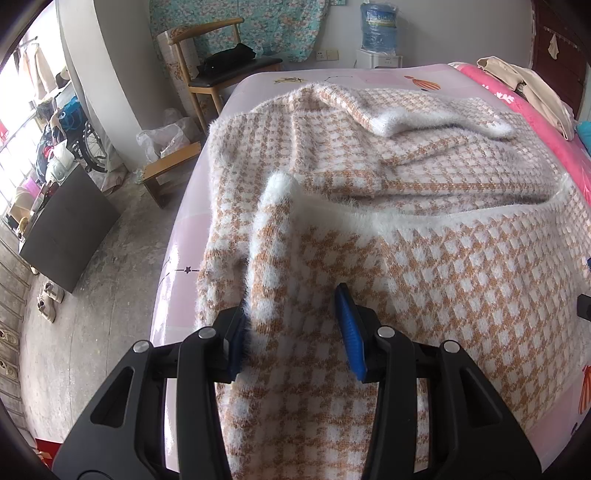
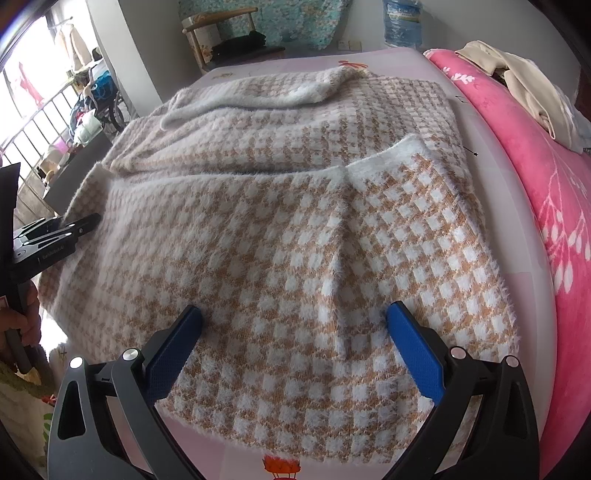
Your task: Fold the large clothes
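Observation:
A fuzzy tan-and-white houndstooth sweater (image 1: 424,266) lies spread and partly folded on a pink bed sheet (image 1: 192,206). It fills the right wrist view too (image 2: 280,229). A sleeve with a white cuff (image 1: 277,192) lies bunched along its left side. My left gripper (image 1: 295,325) is open, its blue pads on either side of that sleeve's fabric. My right gripper (image 2: 295,328) is open wide over the sweater's near hem, its fingertips (image 2: 397,314) touching the knit. The left gripper also shows at the left edge of the right wrist view (image 2: 62,229).
A pink floral blanket (image 2: 546,206) with beige clothes (image 2: 524,88) on it lies along the bed's right side. A wooden chair (image 1: 221,66), a water jug (image 1: 380,26), a black box (image 1: 66,229) and shoes (image 1: 50,299) stand on the floor to the left and behind.

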Demonstrator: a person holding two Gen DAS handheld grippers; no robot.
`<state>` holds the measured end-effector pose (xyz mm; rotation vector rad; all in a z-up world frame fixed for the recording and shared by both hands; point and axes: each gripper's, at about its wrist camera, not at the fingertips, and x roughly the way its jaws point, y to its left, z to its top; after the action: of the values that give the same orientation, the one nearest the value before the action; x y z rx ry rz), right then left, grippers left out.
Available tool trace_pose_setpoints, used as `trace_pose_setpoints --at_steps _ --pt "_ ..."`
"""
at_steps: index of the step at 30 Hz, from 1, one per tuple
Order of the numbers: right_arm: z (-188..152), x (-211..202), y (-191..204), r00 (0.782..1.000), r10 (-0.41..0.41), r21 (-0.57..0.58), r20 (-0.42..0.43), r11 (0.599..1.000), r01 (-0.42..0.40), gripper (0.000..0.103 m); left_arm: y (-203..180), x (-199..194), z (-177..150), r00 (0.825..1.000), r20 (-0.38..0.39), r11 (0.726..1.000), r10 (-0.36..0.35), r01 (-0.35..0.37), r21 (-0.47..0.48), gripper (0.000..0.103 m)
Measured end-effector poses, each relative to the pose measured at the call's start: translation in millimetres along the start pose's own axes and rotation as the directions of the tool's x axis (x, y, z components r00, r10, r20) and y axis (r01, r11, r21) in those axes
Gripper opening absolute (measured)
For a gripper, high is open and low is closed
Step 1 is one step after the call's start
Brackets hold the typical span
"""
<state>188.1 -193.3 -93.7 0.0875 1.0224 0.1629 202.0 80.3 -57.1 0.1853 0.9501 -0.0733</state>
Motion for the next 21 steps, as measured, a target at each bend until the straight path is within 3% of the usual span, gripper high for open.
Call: trace_pose_setpoints --at_steps 9,14,18,21 --pt "-1.7 -1.2 1.4 1.000 -0.004 -0.020 0.016 1.000 0.004 0.097 -0.3 -0.1 -0.4 1.000 0.002 1.000 0.001 -0.001 0.002 0.042" --pt "-4.2 -10.0 -5.3 0.999 0.040 -0.004 0.031 0.999 -0.040 0.097 0.1 -0.1 -0.6 1.000 0.002 1.000 0.001 -0.001 0.002 0.042" --pt "-6.6 -38.3 -26.7 0.986 0.111 0.061 0.124 0.991 -0.119 0.097 0.0 -0.1 -0.4 1.000 0.002 1.000 0.001 -0.001 0.001 0.042" --pt "-4.1 -59.2 -53.6 0.973 0.120 0.123 0.197 0.982 -0.145 0.097 -0.1 -0.4 -0.7 1.000 0.002 1.000 0.000 0.000 0.001 0.042"
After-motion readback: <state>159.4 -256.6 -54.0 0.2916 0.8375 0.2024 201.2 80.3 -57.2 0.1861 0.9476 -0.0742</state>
